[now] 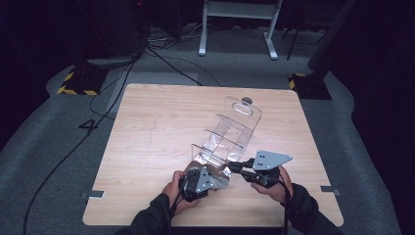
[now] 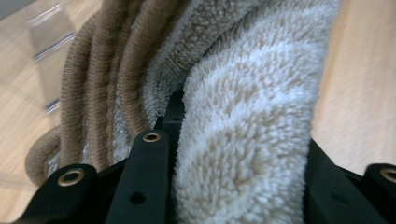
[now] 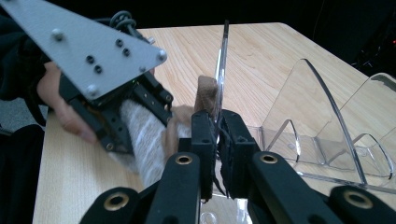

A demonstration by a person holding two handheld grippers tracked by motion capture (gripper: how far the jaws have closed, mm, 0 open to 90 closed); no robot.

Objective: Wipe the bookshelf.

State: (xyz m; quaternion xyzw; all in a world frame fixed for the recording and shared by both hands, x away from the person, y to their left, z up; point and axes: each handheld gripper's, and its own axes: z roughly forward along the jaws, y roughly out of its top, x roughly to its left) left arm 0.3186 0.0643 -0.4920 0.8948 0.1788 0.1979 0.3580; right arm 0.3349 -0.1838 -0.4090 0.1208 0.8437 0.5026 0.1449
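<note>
while the left gripper (image 1: 211, 172) clamps a fluffy towel (image 2: 243, 121), right gripper (image 3: 215, 135) pinching the clear rack (image 1: 230, 134), apparently its front wall

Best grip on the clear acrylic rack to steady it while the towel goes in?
Clamp a thin upright divider wall edge-on at the rack's near end, coming from the person's right. The right claw does so now, shut on the front wall. The flat, thin panel fits between the jaws, and that side leaves the left claw room with the towel.
</note>
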